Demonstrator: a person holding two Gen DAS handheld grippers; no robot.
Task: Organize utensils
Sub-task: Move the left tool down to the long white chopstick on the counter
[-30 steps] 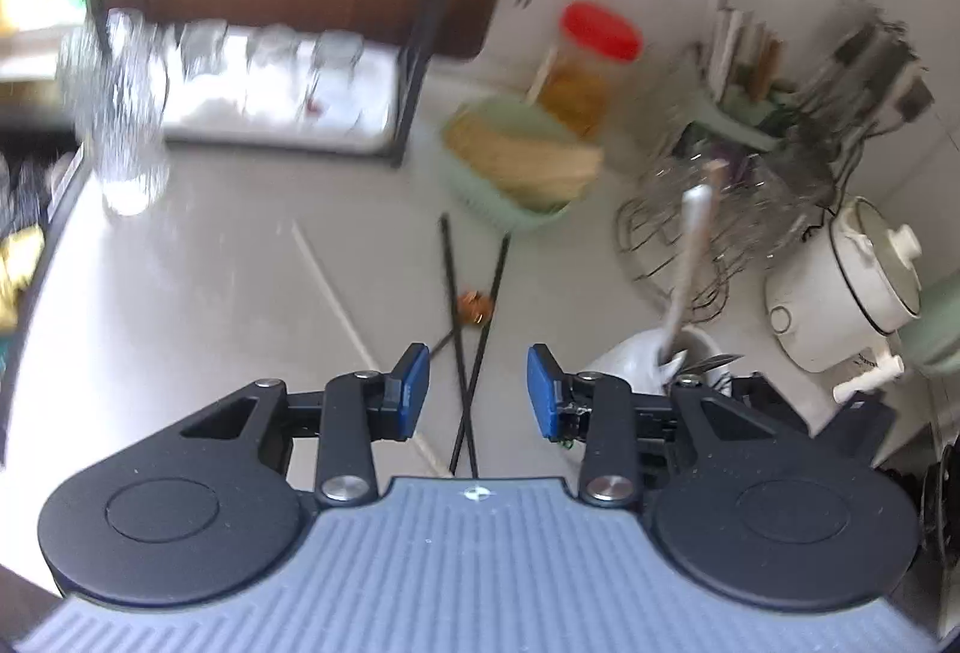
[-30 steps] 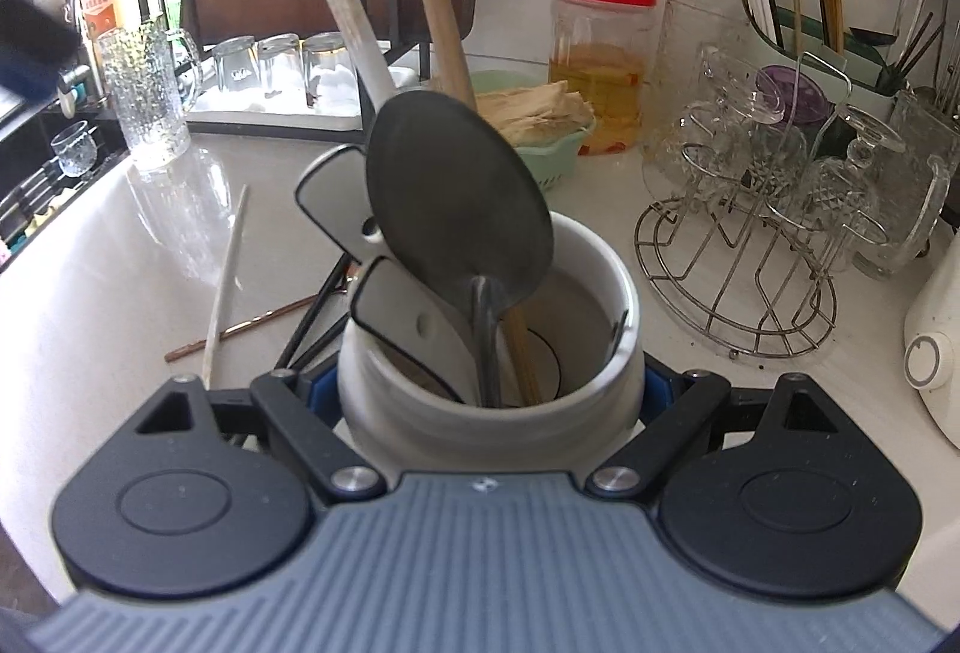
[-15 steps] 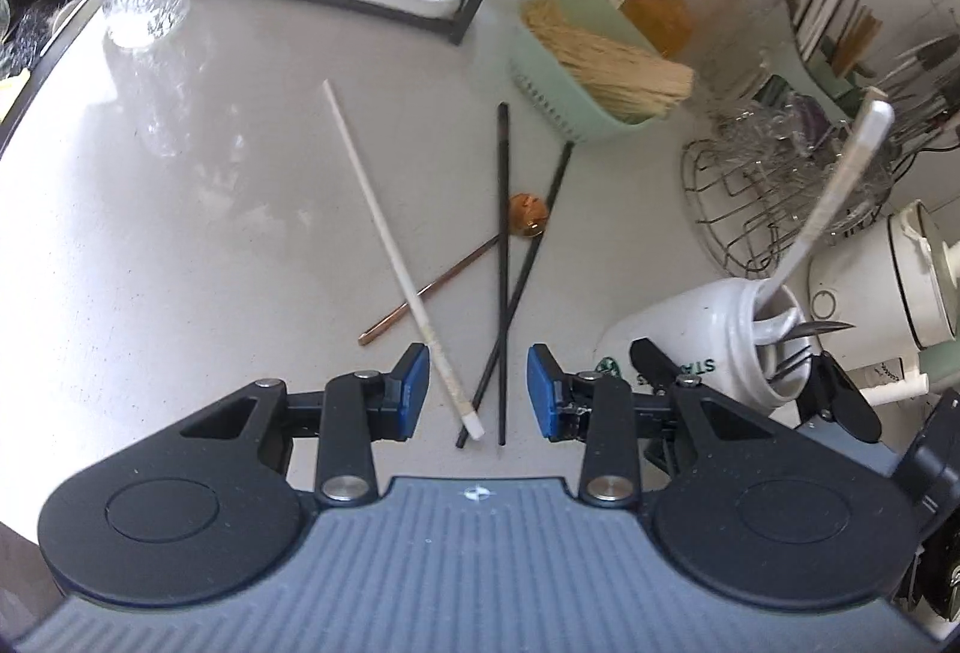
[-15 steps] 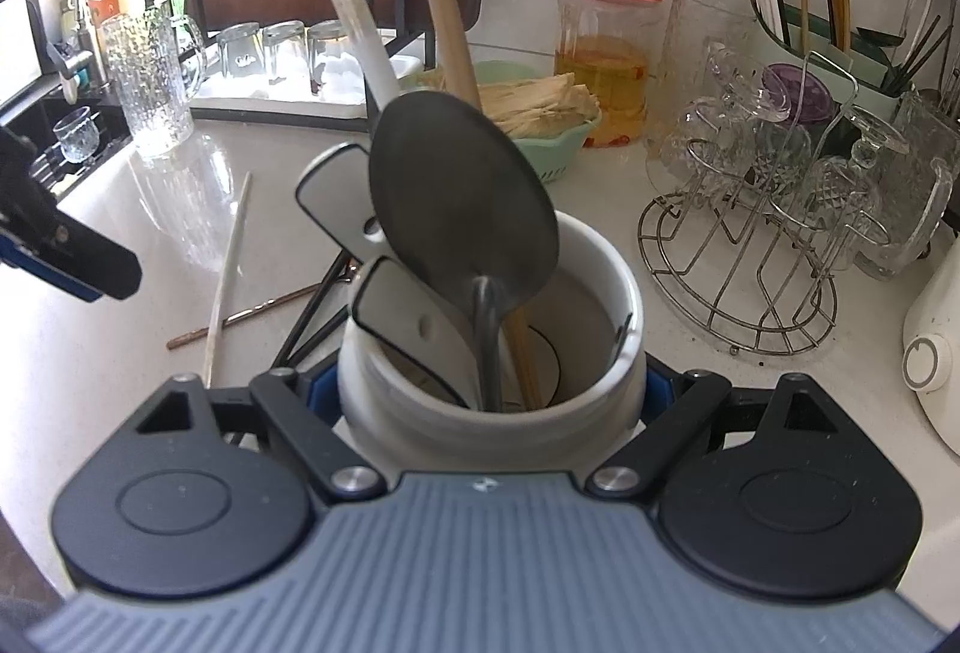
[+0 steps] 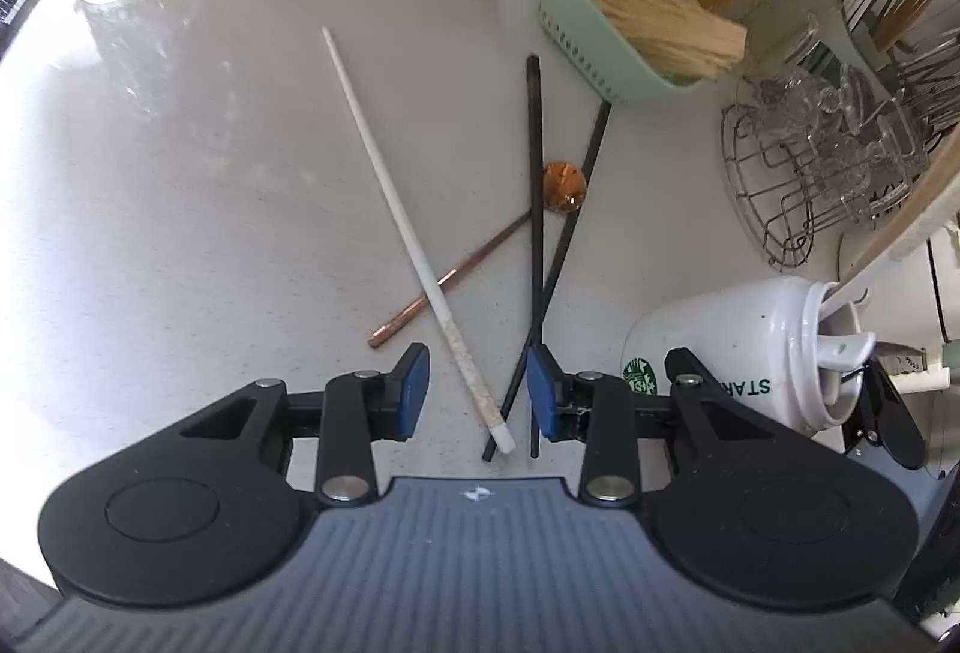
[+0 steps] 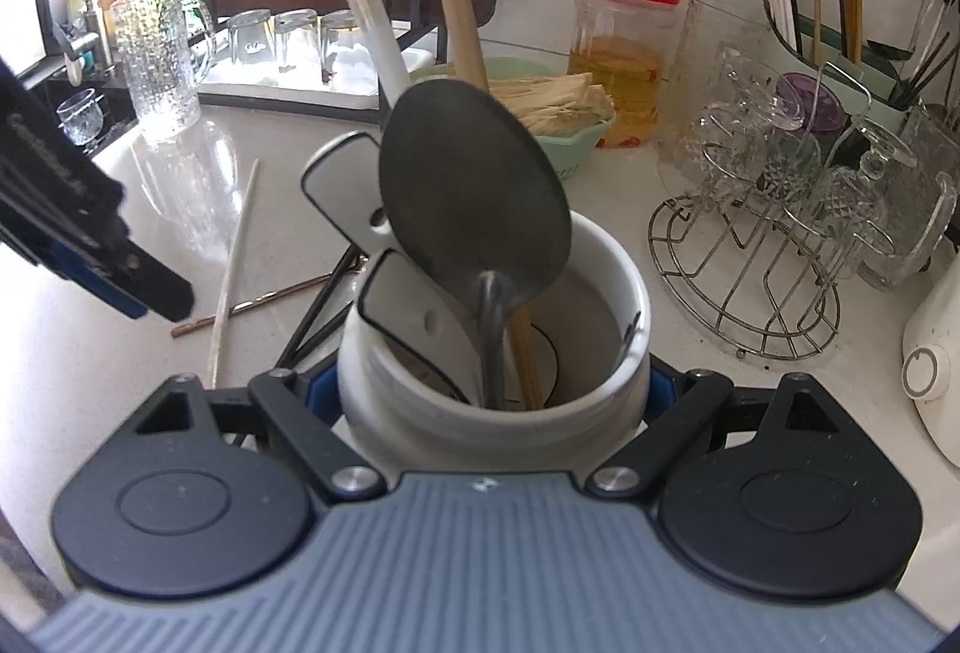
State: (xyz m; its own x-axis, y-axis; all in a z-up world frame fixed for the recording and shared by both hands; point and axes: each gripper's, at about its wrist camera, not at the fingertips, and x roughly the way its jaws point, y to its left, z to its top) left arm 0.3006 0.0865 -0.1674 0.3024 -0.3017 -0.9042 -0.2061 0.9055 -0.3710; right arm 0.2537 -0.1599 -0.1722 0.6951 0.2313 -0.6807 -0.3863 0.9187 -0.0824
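A white chopstick [image 5: 396, 197], two black chopsticks [image 5: 536, 173] and a copper spoon [image 5: 564, 185] lie crossed on the pale counter [image 5: 180, 185]. My left gripper [image 5: 477, 389] hangs open just above their near ends, which show between its blue pads; its finger [image 6: 102, 257] also appears in the right wrist view. A white utensil holder [image 6: 384, 395] with a metal spoon [image 6: 474, 185], white spatulas and wooden handles sits between the pads of my right gripper [image 6: 487, 389]. Its jaws are opening, still against the holder's sides.
A green basket of noodles [image 5: 594, 47] and a red-lidded jar [image 6: 624, 47] stand behind the chopsticks. A wire rack of glasses [image 6: 780, 233] and a white appliance [image 6: 936, 353] are at the right. A glass pitcher [image 6: 156, 65] and a tray of tumblers [image 6: 288, 47] are at the back left.
My left gripper has come down over the loose chopsticks and now shows at the left of the right wrist view. The holder stays between the right gripper's pads.
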